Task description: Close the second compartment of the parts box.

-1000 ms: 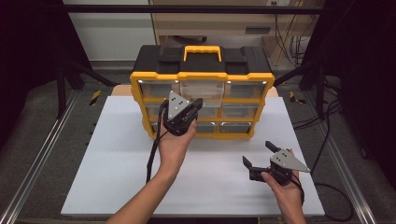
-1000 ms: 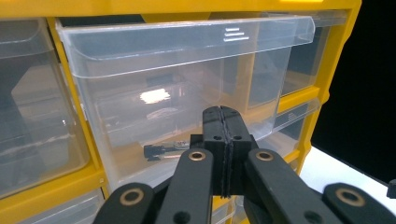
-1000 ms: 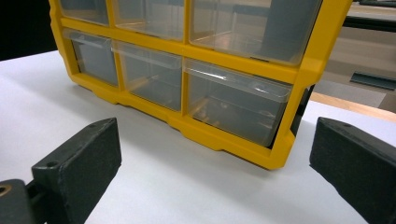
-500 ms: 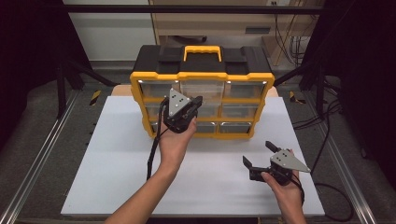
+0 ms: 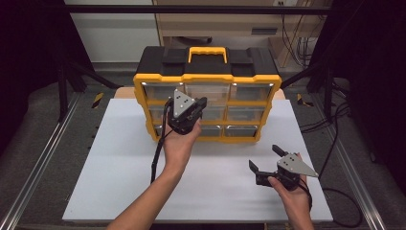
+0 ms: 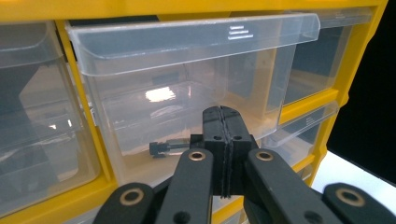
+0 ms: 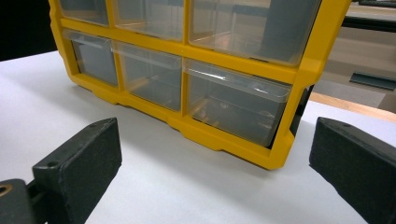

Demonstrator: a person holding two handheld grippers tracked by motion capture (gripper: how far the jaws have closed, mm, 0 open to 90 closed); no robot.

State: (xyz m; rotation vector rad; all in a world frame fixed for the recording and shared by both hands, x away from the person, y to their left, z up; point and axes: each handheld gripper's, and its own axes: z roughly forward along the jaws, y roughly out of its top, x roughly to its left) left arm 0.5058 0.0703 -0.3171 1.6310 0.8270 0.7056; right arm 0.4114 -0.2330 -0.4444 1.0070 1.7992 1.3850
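Yellow and black plastic, that's the organizer box [image 5: 207,93]: a yellow frame around three rows of clear drawers, black top, and a yellow carry handle [image 5: 207,51] folded up. It sits at the far edge of the white table [image 5: 115,182], roughly centred, drawer fronts facing the person.

In the left gripper view, the clear middle drawer [image 6: 187,107] looks mostly empty except for a small dark bolt-like part [image 6: 164,147] on its floor. Can't tell exactly what that is through the plastic. The drawer's pull lip has a few raised lines moulded on it, too small to read. No brand name readable anywhere.

The left gripper [image 5: 195,111] is up at the drawer fronts around the middle row, its jaws pressed tight together with nothing between them, tips just in front of that drawer. The right gripper [image 5: 265,158] is down near the front right of the table, well apart from the box, jaws spread wide and empty. Its own view looks at the bottom row and the box's lower right corner.

Plenty of bare white table in front of the box and on both sides. A metal rail [image 5: 38,163] runs along the left edge.
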